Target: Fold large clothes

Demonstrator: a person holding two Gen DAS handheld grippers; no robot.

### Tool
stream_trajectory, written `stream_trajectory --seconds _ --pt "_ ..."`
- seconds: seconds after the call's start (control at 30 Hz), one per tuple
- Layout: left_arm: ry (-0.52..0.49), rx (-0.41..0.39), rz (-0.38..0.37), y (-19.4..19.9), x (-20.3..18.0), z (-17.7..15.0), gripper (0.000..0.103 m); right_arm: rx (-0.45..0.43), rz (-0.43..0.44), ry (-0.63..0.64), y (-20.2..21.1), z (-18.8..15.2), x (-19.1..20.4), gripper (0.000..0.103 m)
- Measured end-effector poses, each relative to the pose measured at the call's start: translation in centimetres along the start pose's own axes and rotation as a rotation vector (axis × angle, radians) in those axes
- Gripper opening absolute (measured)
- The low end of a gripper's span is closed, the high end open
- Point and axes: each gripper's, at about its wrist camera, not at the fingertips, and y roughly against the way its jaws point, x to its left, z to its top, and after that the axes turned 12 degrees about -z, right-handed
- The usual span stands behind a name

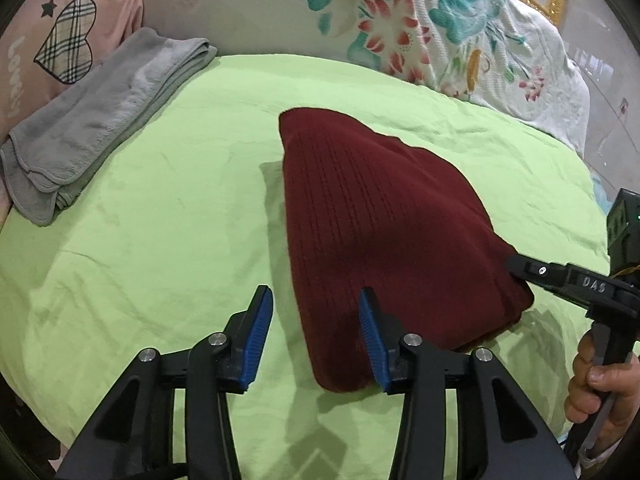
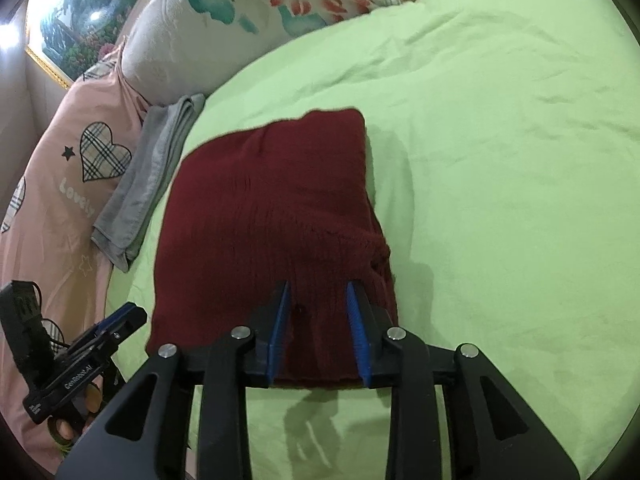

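A: Green sheet (image 1: 160, 208) covers the bed. Wide bare stretch left of the maroon sweater (image 1: 380, 216), another wide one on its right in the right wrist view. Far edge blocked by the floral quilt (image 1: 400, 32), left edge by the pink pillow (image 1: 60, 40).

B: Sweater position?

A: Folded to a rough rectangle, flat on the sheet, about mid-bed. Near edge is right at both tools. Grey towel (image 1: 92, 120), folded, lies well apart at the left, against the pillow.

B: Tongs?

A: Left gripper (image 1: 316, 336): jaws clearly parted, pitched down; right pad over the sweater's near left corner, left pad over bare sheet, nothing clamped. Right gripper (image 2: 318, 332): narrower gap, jaws straddle the near edge, cloth between the pads; no pinch visible, so it reads as released.

B: Hands?

A: 1 hand (image 1: 596, 384) visible, wrapped on the right tool's handle at the sweater's right corner.
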Motion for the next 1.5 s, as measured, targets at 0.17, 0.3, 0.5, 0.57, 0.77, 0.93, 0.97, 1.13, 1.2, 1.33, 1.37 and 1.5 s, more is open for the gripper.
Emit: stream_trajectory --seconds 0.17,0.3,0.5,0.57,0.77,0.93,0.97,1.13,1.2,1.33,1.37,1.5 --pt "0.054 -0.013 -0.038 -0.4 1.1 1.9 0.055 -0.034 -0.008 -0.042 -0.4 2.5 -0.7 0.047" --pt "0.102 -0.021 -0.071 -1.5 1.8 3.4 0.058 -0.007 -0.004 -0.059 -3.0 4.4 -1.1 0.053" --pt "0.119 0.023 -0.079 -4.8 1.8 4.0 0.060 0.091 0.070 -0.112 -7.3 6.0 -1.7 0.040" --pt "0.111 0.027 -0.078 -4.9 1.7 4.0 0.060 0.077 0.084 -0.065 -6.8 5.9 -0.6 0.015" --pt "0.051 0.038 -0.095 -4.8 0.5 3.5 0.051 -0.053 0.020 -0.038 -3.1 5.2 -0.1 0.009" --pt "0.007 0.027 -0.068 -5.7 -0.2 2.6 0.057 0.013 -0.082 -0.007 -5.9 4.0 -0.1 0.009" --pt "0.020 0.025 -0.077 -5.7 0.0 2.5 0.057 0.009 -0.083 -0.018 -5.9 4.0 -0.1 0.009" --pt "0.053 0.039 -0.108 -5.7 0.8 2.3 0.058 -0.001 -0.108 -0.027 -4.4 4.1 0.3 0.015" --pt "0.051 0.041 -0.105 -5.5 0.8 2.2 0.058 -0.064 -0.124 -0.026 -2.0 3.6 0.3 0.015" --pt "0.048 0.041 -0.097 -5.4 0.4 1.8 0.058 -0.185 -0.029 0.056 1.7 1.8 3.2 0.015" --pt "0.047 0.041 -0.095 -5.4 0.3 1.7 0.058 -0.168 -0.013 0.089 1.5 1.4 3.9 0.015" --pt "0.047 0.046 -0.095 -5.3 0.4 1.7 0.058 -0.004 -0.121 0.121 -2.8 -0.3 3.5 0.015"
